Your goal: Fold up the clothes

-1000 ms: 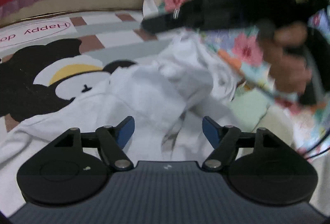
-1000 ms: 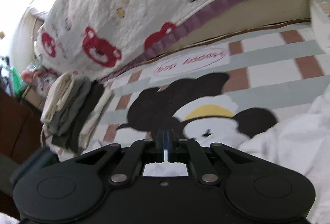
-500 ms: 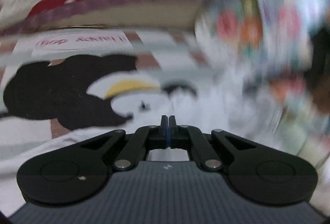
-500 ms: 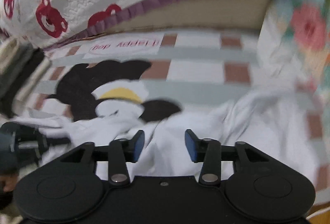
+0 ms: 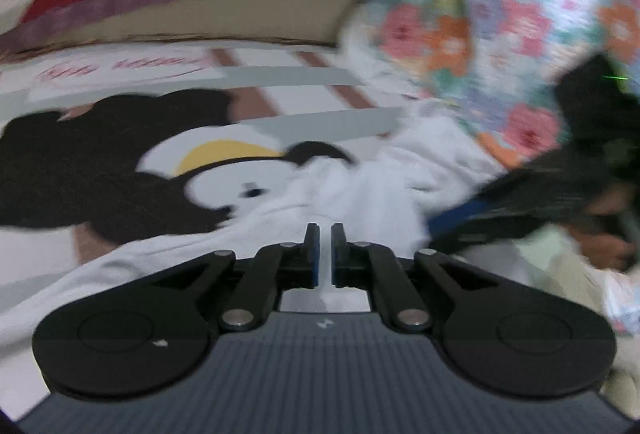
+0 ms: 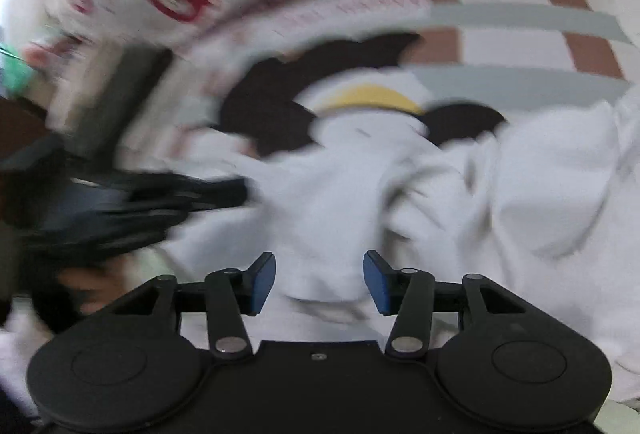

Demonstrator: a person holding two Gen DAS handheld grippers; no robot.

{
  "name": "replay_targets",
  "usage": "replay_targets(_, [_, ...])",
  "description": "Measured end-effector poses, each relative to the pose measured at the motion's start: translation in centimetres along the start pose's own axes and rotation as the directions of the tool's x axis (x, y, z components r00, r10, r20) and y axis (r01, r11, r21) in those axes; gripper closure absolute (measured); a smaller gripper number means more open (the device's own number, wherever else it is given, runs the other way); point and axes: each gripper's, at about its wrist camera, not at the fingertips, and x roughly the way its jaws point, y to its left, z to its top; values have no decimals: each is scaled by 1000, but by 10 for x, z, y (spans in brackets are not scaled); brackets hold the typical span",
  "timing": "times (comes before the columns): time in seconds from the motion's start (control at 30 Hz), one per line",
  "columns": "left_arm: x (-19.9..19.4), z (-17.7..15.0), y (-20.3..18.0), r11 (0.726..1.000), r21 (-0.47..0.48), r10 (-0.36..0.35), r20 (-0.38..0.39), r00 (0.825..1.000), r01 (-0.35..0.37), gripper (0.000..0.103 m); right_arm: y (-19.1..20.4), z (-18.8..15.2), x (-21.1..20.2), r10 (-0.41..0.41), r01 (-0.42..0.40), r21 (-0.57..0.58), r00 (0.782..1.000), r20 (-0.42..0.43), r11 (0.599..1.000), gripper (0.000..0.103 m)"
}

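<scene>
While the left gripper (image 5: 325,248) stays nearly pressed together, just opening, with white garment (image 6: 400,202) between its pads below the mouse print (image 5: 120,162), we lower the spread, widening right gripper (image 6: 319,282) onto a single edge.

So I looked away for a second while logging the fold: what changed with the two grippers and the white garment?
The left gripper, open a second ago, closed and is now opening slightly, white garment showing in the gap. The right gripper, then shut, is opening above the garment. The cartoon mat lies unchanged.
</scene>
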Motion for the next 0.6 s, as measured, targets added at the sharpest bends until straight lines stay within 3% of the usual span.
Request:
replay_targets(0.03, [-1, -1, -3, 999, 19, -27, 3, 1000, 27, 93, -5, 0, 7, 9, -9, 38, 1000, -7, 999, 49])
replay_targets(0.07, [-2, -1, -6, 999, 35, -41, 7, 999, 41, 89, -11, 0, 12, 57, -56, 82, 998, -10, 995, 59])
replay_targets(0.1, [-3, -1, -9, 997, 55, -51, 9, 999, 51, 84, -15, 0, 14, 124, -123, 122, 992, -1, 985, 70])
replay_targets(0.13, [-3, -2, -13, 996, 75, -58, 10, 998, 57, 80, -17, 0, 14, 178, -179, 143, 984, 17, 973, 90])
replay_targets(0.17, [-3, -2, -16, 994, 97, -59, 7, 998, 58, 69, -16, 2, 12, 199, -202, 140, 979, 36, 969, 92])
replay_targets(0.2, [-3, -3, -19, 992, 117, -58, 2, 998, 57, 50, -14, 4, 9, 203, -208, 129, 978, 52, 970, 93])
replay_targets(0.27, [-1, -5, -24, 989, 143, -46, -16, 999, 48, 33, -9, 10, 4, 217, -227, 127, 972, 86, 966, 94])
replay_targets(0.4, [10, -11, -30, 985, 172, -11, -23, 1000, 15, 33, -4, 20, 0, 274, -294, 165, 952, 137, 941, 95])
replay_targets(0.53, [23, -13, -29, 990, 137, 21, 10, 1000, -22, 33, 1, 22, 1, 325, -352, 174, 931, 164, 920, 95])
replay_targets(0.57, [25, -12, -28, 992, 118, 33, 18, 999, -35, 37, 1, 20, 1, 342, -371, 176, 923, 173, 912, 95])
replay_targets(0.6, [27, -12, -26, 993, 106, 48, 24, 999, -50, 56, 3, 19, 1, 349, -378, 177, 921, 175, 909, 95])
